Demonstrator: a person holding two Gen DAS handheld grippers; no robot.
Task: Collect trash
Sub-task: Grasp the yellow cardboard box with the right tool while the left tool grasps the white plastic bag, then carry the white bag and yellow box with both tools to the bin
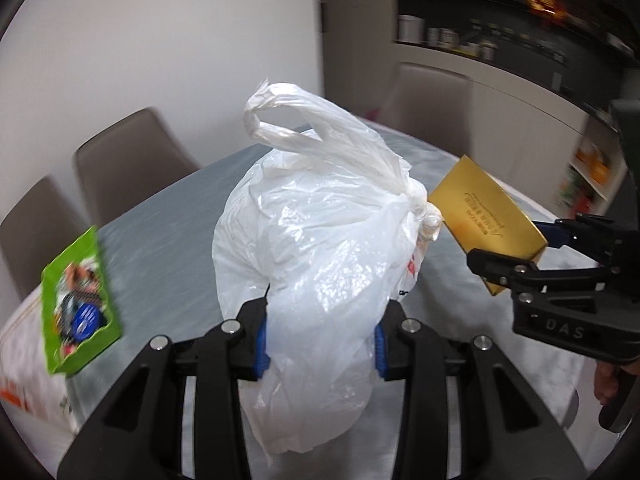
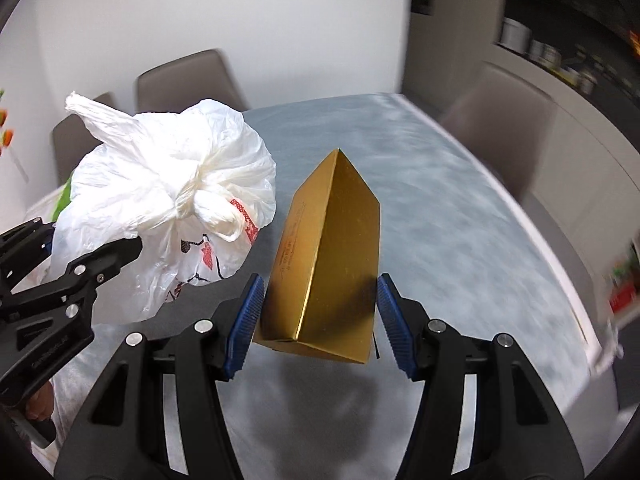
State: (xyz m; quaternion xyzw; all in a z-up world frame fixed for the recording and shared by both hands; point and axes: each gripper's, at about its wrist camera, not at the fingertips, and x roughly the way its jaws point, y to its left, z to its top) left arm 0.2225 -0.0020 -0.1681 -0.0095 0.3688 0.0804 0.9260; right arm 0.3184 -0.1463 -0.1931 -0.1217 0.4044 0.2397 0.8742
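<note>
A knotted white plastic bag (image 1: 316,248), full and crinkled, hangs above the table with my left gripper (image 1: 320,340) shut on its lower part; the blue pads press into the plastic. From the right wrist the same white bag (image 2: 168,200) shows at the left, red print on its side, with my left gripper (image 2: 86,256) gripping it from below. My right gripper (image 2: 320,324) is shut on a gold cardboard box (image 2: 332,264), which is tilted and lifted off the table. The gold box (image 1: 484,216) and my right gripper (image 1: 516,252) appear at the right of the left wrist view.
A grey marbled table (image 2: 460,216) lies under both grippers. A green snack packet (image 1: 80,300) lies at its left on a white printed bag (image 1: 28,364). Taupe chairs (image 1: 132,160) stand along the far side, one more chair (image 1: 428,104) at the end. Dark shelves (image 1: 500,20) with jars fill the right.
</note>
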